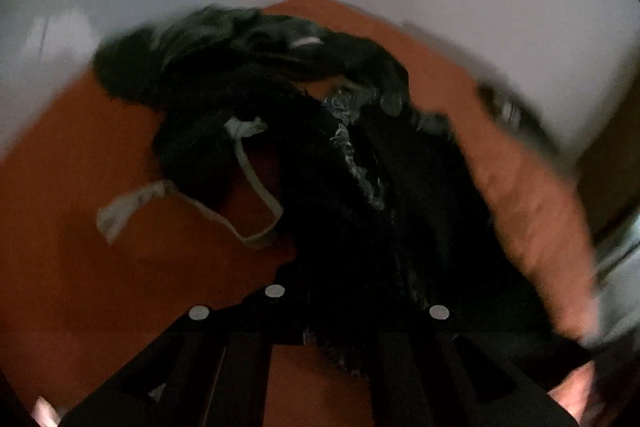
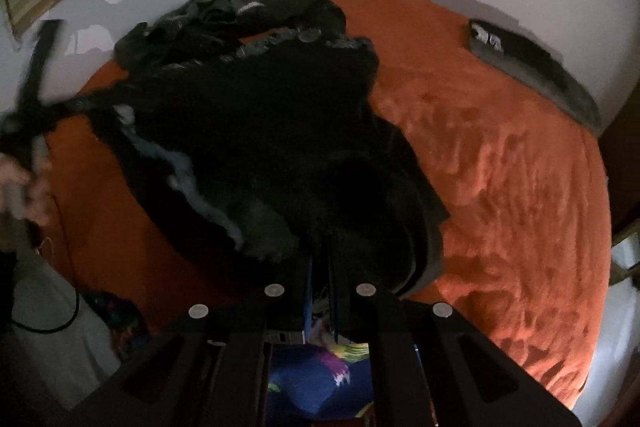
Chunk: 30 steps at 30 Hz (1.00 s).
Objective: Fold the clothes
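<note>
A black garment [image 1: 320,131] with a patterned grey trim and white drawstrings [image 1: 248,195] hangs over the orange bed cover [image 1: 80,227]. My left gripper [image 1: 340,291] is shut on one edge of it; the cloth spills between the fingers. In the right wrist view the same black garment [image 2: 260,131] stretches from my right gripper [image 2: 320,267], which is shut on another edge, to the left gripper [image 2: 32,115] at far left. A heap of dark clothes [image 2: 240,15] lies behind it on the bed.
The orange blanket [image 2: 500,167] covers the bed up to a white wall. A grey and black folded item [image 2: 532,67] lies at the bed's far right edge. A colourful cloth [image 2: 320,379] shows below the right gripper.
</note>
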Tool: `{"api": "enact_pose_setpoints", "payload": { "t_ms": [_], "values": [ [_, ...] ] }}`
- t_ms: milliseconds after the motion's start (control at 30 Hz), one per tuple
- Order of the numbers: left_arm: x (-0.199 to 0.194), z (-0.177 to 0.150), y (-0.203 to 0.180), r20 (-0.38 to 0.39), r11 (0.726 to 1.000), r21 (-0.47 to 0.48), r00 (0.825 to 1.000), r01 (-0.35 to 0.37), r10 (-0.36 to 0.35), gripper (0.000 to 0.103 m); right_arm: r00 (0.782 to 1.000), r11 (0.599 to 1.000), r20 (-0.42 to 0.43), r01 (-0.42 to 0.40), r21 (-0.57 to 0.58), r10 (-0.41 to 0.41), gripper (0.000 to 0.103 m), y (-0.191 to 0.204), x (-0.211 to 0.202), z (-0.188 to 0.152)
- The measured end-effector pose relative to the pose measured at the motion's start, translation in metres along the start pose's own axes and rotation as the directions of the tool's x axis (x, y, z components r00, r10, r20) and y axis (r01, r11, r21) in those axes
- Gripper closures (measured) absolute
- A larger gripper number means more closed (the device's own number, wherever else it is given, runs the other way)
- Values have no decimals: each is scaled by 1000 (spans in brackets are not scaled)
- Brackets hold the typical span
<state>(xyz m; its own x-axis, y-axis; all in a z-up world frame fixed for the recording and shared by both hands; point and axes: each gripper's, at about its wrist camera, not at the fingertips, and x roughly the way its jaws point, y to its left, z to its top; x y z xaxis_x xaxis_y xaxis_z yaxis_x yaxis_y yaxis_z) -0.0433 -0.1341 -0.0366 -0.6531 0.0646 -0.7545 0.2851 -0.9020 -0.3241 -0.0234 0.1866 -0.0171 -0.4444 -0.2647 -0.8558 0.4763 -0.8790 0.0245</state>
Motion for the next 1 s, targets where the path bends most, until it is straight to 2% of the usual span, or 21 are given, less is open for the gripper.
{"api": "enact_pose_setpoints", "payload": {
  "t_ms": [33, 133, 200, 267, 333, 467, 533, 600, 633, 767, 867, 1000],
  "values": [
    [-3, 5, 12, -12, 998, -55, 999, 43, -44, 97, 1000, 1000, -12, -16, 4, 16, 98, 1, 4, 1],
    [-4, 7, 24, -20, 990, -124, 998, 63, -66, 98, 997, 999, -65, -51, -16, 50, 96, 13, 19, 3],
    [-3, 5, 19, -26, 990, -125, 997, 62, -66, 98, 992, 998, -117, -46, -43, 41, 83, 24, 33, 1],
    [-2, 3, 13, -31, 990, -125, 997, 62, -66, 97, 983, 998, -181, -8, -66, -4, 47, 33, 51, -4],
    [0, 4, 9, -30, 993, -106, 998, 57, -61, 97, 971, 996, -233, 25, -87, -45, 39, 39, 66, -9],
    [4, 6, 9, -28, 994, -90, 998, 59, -62, 97, 942, 998, -333, 30, -58, -48, 39, 39, 90, -18],
    [5, 6, 9, -30, 995, -86, 998, 51, -54, 97, 940, 997, -337, 30, -67, -51, 40, 42, 93, -20],
    [7, 7, 7, -34, 998, -66, 999, 11, -13, 96, 951, 995, -303, 40, -91, -65, 72, 44, 88, -19],
    [6, 5, 5, -34, 999, -48, 999, -16, 15, 95, 958, 993, -278, 46, -105, -74, 91, 44, 83, -17],
    [14, -1, -11, -37, 985, 60, 985, -163, 166, 93, 984, 989, -140, 92, -112, -107, 93, 37, 54, -6],
    [23, -8, -28, -37, 963, 167, 975, -212, 221, 93, 991, 991, -91, 93, -100, -102, 92, 32, 39, 1],
    [30, -21, -52, -13, 920, 304, 964, -249, 265, 93, 993, 993, -60, 102, -66, -106, 92, 21, 27, 5]
  ]
}}
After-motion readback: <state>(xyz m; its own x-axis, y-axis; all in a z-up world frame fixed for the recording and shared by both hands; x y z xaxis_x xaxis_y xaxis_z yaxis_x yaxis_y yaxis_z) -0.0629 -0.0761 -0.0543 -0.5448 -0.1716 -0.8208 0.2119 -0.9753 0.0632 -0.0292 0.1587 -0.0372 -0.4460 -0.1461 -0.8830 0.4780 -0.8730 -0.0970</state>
